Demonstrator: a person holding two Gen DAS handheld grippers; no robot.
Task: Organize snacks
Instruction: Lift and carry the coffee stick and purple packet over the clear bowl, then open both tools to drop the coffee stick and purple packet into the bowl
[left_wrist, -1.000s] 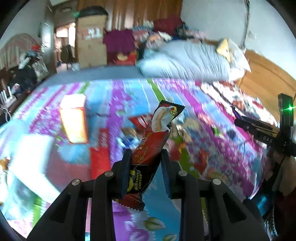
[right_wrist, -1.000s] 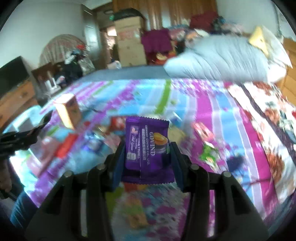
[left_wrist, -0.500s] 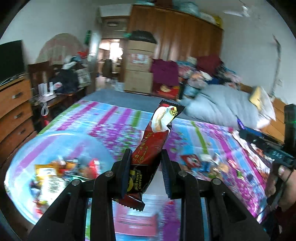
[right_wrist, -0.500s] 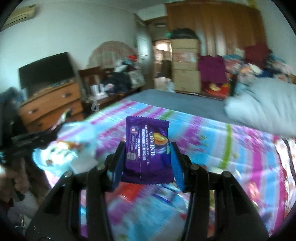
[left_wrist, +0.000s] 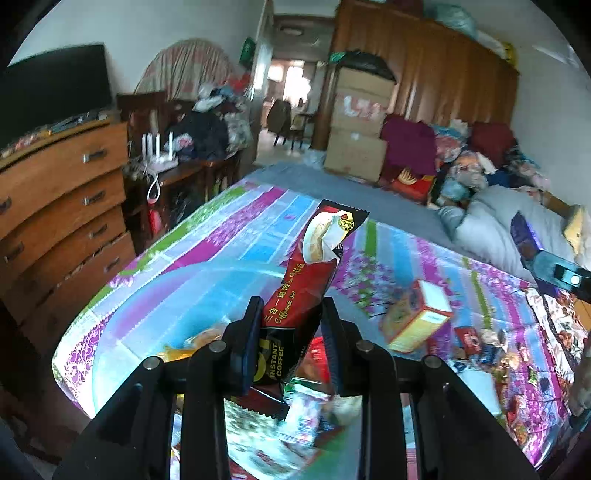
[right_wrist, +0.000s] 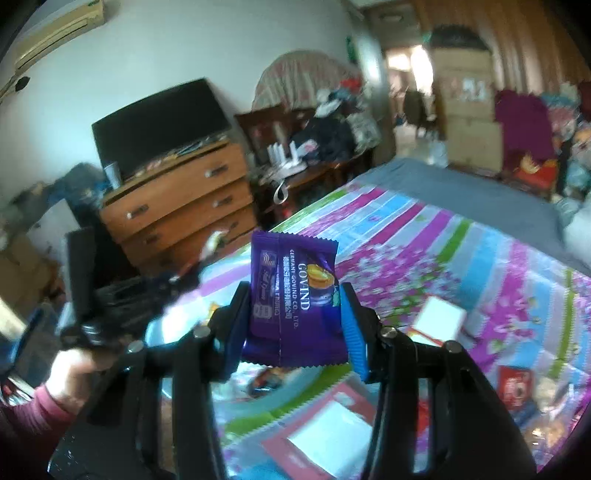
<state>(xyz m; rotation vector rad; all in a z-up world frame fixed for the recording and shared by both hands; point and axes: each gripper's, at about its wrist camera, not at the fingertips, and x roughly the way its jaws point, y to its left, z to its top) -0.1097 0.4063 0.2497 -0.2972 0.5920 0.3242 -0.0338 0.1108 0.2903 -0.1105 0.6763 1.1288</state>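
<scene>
Both views have swung off the scattered snacks at mid-bed and round to the bed's corner by the dresser (left_wrist: 62, 192), where a pale blue tub (left_wrist: 155, 306) now fills the lower left of the left wrist view; a second ago it was not in sight. Each gripper has carried its packet along unchanged.

Left gripper (left_wrist: 291, 343) is clamped on a red and black coffee sachet (left_wrist: 299, 299), which stands tilted toward one o'clock, gripped low so the printed end pokes clear. It reads "INSTANT COFFEE" and "Coffeemix 3 in 1", with Chinese script along the side. It hangs over the tub's near part, above blurred wrappers inside, so I'd judge a drop is coming.

Right gripper (right_wrist: 291, 317) squeezes a purple pouch (right_wrist: 291, 295) across its width, flat face to the lens. "GOVIND" and "GERMANY GOVIND CO., LTD." are legible. It sits at about three o'clock of the tub (right_wrist: 162, 328), probably still short of the rim, though blur hides the edge.

At three o'clock in the left view, a yellow and white box (left_wrist: 417, 317) lies tipped on the floral bedspread (left_wrist: 406, 258), unsorted.
</scene>
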